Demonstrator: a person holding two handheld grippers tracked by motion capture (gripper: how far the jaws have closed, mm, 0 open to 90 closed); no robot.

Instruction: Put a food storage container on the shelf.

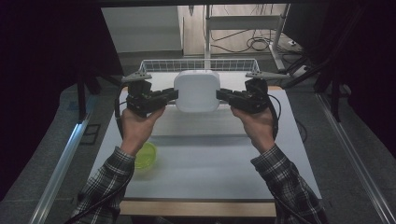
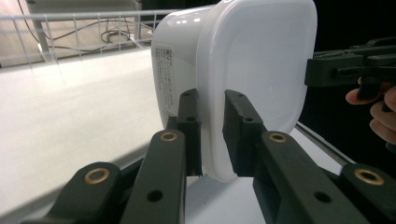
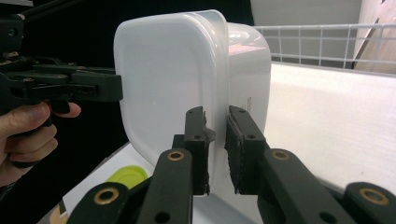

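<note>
A white plastic container (image 1: 196, 90) with its lid on hangs in the air over the far half of the white table (image 1: 210, 163). My left gripper (image 1: 174, 95) is shut on its left rim and my right gripper (image 1: 219, 96) is shut on its right rim. In the left gripper view the container (image 2: 252, 70) stands on edge with the lid's rim pinched between the jaws of the left gripper (image 2: 211, 135). The right gripper view has the container (image 3: 187, 79) clamped the same way by the right gripper (image 3: 215, 149), with the left gripper (image 3: 70, 88) opposite.
A round yellow-green lid (image 1: 146, 156) lies on the table near the left forearm, also the yellow-green lid (image 3: 126, 178) low in the right gripper view. A white wire basket (image 1: 201, 65) stands along the far edge. Dark curtains flank both sides.
</note>
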